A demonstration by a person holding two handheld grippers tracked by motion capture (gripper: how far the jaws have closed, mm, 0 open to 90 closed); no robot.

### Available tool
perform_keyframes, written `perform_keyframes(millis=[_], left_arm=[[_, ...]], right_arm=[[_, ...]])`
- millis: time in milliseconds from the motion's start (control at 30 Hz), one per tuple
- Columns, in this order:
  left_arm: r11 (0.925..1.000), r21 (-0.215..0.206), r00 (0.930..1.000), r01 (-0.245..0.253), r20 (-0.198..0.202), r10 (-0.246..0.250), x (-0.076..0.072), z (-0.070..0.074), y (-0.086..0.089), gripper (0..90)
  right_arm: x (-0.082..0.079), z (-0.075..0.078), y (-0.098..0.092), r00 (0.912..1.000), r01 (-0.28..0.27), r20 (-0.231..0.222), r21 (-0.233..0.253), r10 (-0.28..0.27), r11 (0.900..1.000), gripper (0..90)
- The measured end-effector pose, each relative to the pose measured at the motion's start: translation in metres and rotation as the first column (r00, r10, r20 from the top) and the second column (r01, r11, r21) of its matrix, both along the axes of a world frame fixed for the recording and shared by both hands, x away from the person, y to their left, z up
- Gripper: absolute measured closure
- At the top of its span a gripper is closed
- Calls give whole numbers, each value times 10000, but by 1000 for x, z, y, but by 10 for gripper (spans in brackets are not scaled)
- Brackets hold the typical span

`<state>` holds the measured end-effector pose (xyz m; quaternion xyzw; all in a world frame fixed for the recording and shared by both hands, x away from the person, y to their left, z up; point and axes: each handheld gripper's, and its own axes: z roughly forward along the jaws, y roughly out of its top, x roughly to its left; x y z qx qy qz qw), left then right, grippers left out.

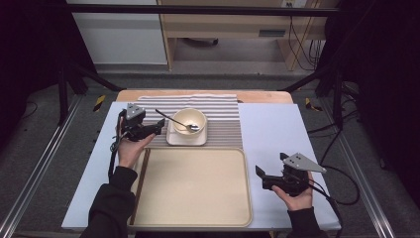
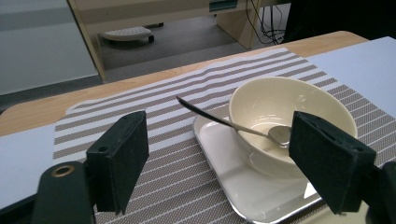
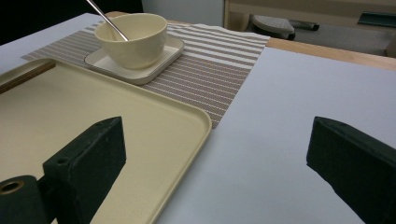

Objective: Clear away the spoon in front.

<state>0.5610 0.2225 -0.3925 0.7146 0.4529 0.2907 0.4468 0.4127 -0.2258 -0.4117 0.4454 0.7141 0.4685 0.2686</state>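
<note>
A cream bowl point(image 1: 189, 119) stands on a square white plate point(image 1: 185, 139) on a striped placemat point(image 1: 223, 116). A metal spoon point(image 1: 171, 119) rests in the bowl, its handle pointing back left. My left gripper point(image 1: 157, 128) is open just left of the plate, aimed at the bowl point(image 2: 289, 107) and spoon point(image 2: 219, 119). Both jaws stand wide apart with nothing between them. My right gripper point(image 1: 261, 177) is open over the blue mat, right of a large beige tray point(image 1: 198, 198). In the right gripper view the bowl point(image 3: 133, 39) lies far ahead on the left.
A thin brown stick point(image 1: 140, 182) lies along the tray's left inner edge. The blue mat point(image 1: 277, 129) covers the table to the right of the placemat. Dark frame legs and cables stand beyond the table's far edge.
</note>
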Motion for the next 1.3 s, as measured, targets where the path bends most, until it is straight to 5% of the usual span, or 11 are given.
perform_keyframes(millis=[733, 967, 1300], left_arm=[[9986, 42, 9980, -531, -338, 532, 39, -31, -20, 327], [9983, -7, 9973, -587, -433, 587, 46, -36, -24, 439], [9968, -587, 9976, -545, -453, 519, 48, -38, -24, 639]], right_arm=[[1, -1, 1, 10000, -27, -39, -55, 27, 10000, 50], [2, -2, 2, 10000, -53, -75, -92, 53, 9999, 50], [2, -3, 0, 10000, -33, -92, -44, 32, 10000, 51]])
